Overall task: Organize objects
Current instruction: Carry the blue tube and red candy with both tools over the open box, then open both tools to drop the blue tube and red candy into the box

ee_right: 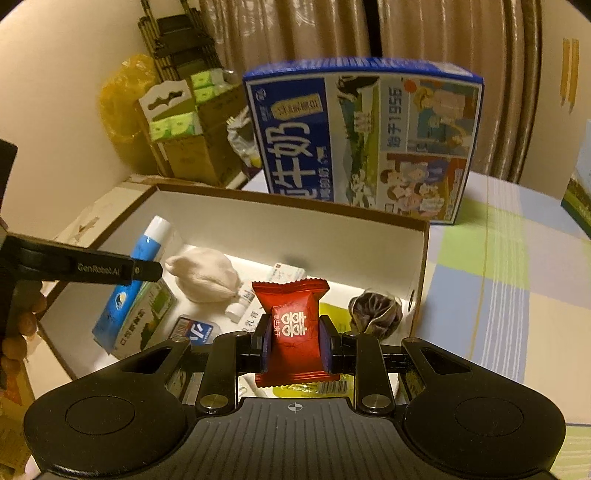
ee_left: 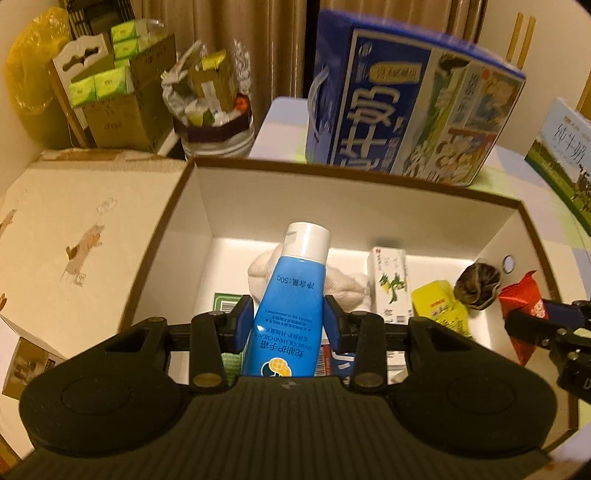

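Item 1: hand-cream tube (ee_left: 286,295), soft, light, clamped mid-body in my left gripper (ee_left: 288,323). Item 2: red candy packet (ee_right: 293,328), crinkly, pinched centrally by my right gripper (ee_right: 294,349).

— Behind it all, a big blue milk carton (ee_right: 364,138) stood upright on the checked tablecloth (ee_right: 517,280).
— And off left, a brown cardboard box (ee_left: 122,110) held green packs, beside a yellow bag (ee_left: 31,70); curtains (ee_right: 295,29) hung behind.

Both wrist views over box (ee_left: 369,206).
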A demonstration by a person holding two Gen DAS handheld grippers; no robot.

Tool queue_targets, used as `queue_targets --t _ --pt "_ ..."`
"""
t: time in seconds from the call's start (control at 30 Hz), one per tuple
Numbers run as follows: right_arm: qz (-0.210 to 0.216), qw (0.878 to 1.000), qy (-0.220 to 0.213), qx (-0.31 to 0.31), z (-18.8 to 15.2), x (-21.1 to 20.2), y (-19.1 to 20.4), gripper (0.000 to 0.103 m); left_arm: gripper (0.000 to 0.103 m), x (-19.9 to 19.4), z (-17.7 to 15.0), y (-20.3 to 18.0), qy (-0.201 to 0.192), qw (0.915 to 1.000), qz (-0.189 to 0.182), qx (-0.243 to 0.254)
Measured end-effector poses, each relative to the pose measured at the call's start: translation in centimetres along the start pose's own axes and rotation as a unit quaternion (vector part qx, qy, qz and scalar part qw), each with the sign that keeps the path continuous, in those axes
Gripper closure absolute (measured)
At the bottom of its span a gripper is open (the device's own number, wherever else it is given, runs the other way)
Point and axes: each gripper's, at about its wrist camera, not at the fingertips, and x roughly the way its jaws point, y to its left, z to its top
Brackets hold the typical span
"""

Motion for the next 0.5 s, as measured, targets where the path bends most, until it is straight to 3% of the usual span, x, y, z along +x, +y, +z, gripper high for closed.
queue_targets --t 0.4,0.47,0.5 --pt "-0.005 1.000 0.019 0.020 0.4 2.2 0.0 0.080 0.066 2.3 0.0 0.6 0.025 0.9995 -0.011 0.013" --pt "-0.005 1.000 0.022 0.022 0.5 2.6 0.0 0.080 0.063 2.4 0.0 0.6 0.028 0.9994 -0.014 0.017" --pt "-0.006 0.999 0.023 0.023 0.6 2.7 0.1 0.080 0.057 2.4 0.0 0.7 0.029 0.9993 -0.015 0.018"
